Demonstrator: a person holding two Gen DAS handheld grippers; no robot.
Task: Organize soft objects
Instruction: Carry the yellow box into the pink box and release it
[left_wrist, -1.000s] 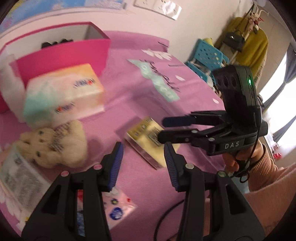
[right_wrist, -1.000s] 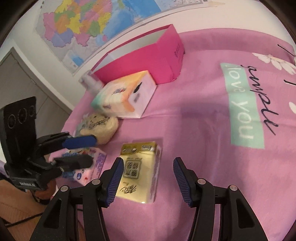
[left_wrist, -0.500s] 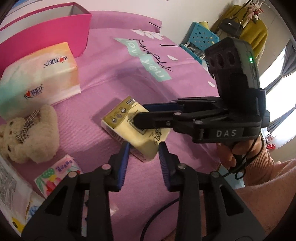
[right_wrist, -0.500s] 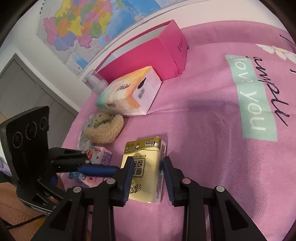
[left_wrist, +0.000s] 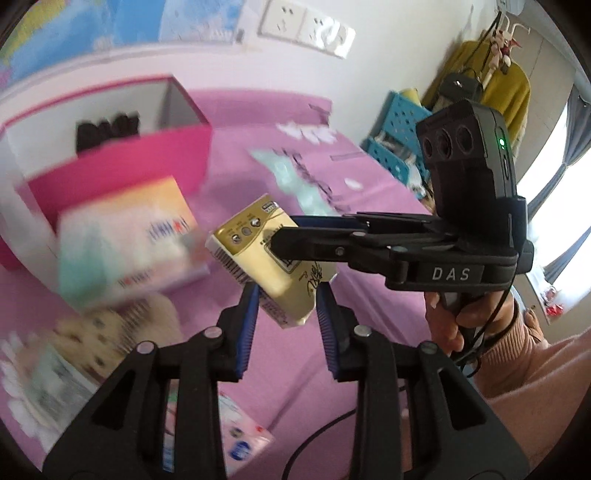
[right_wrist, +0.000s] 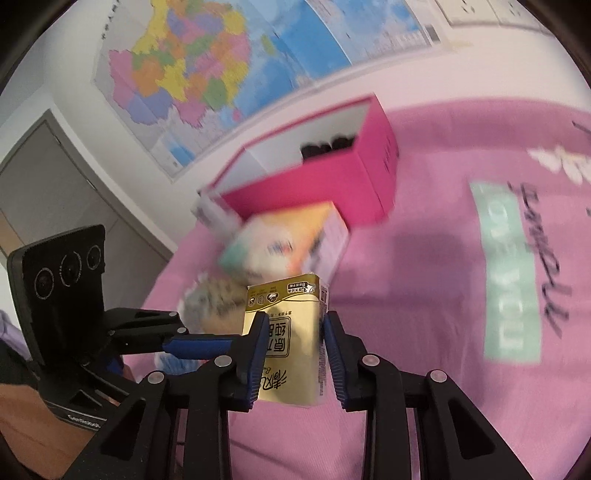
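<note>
Both grippers hold a yellow tissue pack (left_wrist: 271, 258) above the pink cloth. My left gripper (left_wrist: 286, 299) is shut on its near end. My right gripper (right_wrist: 293, 332) is shut on the same pack (right_wrist: 286, 345) and shows from the side in the left wrist view (left_wrist: 280, 232). The left gripper shows at the left of the right wrist view (right_wrist: 199, 345). A pink open box (left_wrist: 122, 173) stands behind; it also shows in the right wrist view (right_wrist: 332, 177). A large pastel tissue pack (left_wrist: 125, 243) and a beige teddy bear (left_wrist: 122, 325) lie in front of the box.
A small patterned tissue packet (left_wrist: 240, 443) and a printed packet (left_wrist: 55, 384) lie at the near left. Dark items (left_wrist: 107, 129) sit inside the box. A blue crate (left_wrist: 399, 136) and hanging clothes (left_wrist: 491, 85) stand beyond the bed. A wall map (right_wrist: 229, 62) hangs behind.
Both grippers have lifted the yellow tissue pack off the cloth and raised it. The views have tilted up towards the pink box; the background is blurred by motion.
</note>
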